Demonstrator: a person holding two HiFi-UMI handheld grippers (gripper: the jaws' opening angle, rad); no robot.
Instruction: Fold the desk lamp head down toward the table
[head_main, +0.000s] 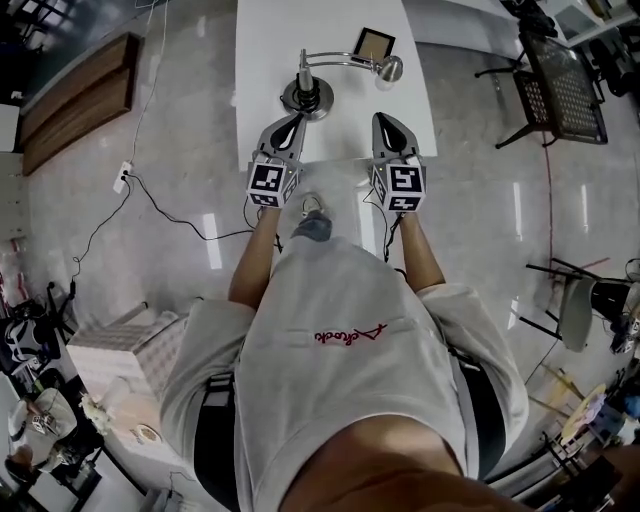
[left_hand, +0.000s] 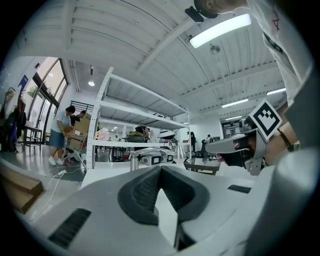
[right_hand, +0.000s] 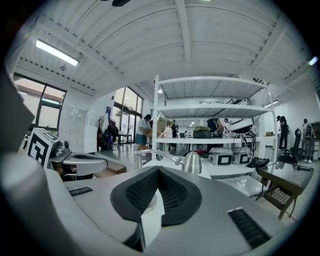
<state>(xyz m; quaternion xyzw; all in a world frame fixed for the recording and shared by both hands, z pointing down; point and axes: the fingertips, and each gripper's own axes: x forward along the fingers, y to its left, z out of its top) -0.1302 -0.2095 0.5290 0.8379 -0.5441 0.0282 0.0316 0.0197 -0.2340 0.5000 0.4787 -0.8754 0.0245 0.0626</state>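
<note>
The left tool (head_main: 295, 120) is hovering over the near edge of the white tabletop (head_main: 262, 45) with its jaws clenched together on nothing. The right tool (head_main: 384, 119) is hanging beside it, likewise clenched and empty. Just beyond the left tool, the desk lamp (head_main: 307, 94) is standing on its round base, untouched. Its arm is reaching level toward the right, and the lamp head (head_main: 389, 69) is sitting ahead of the right tool, near a small framed square (head_main: 374, 45).
</note>
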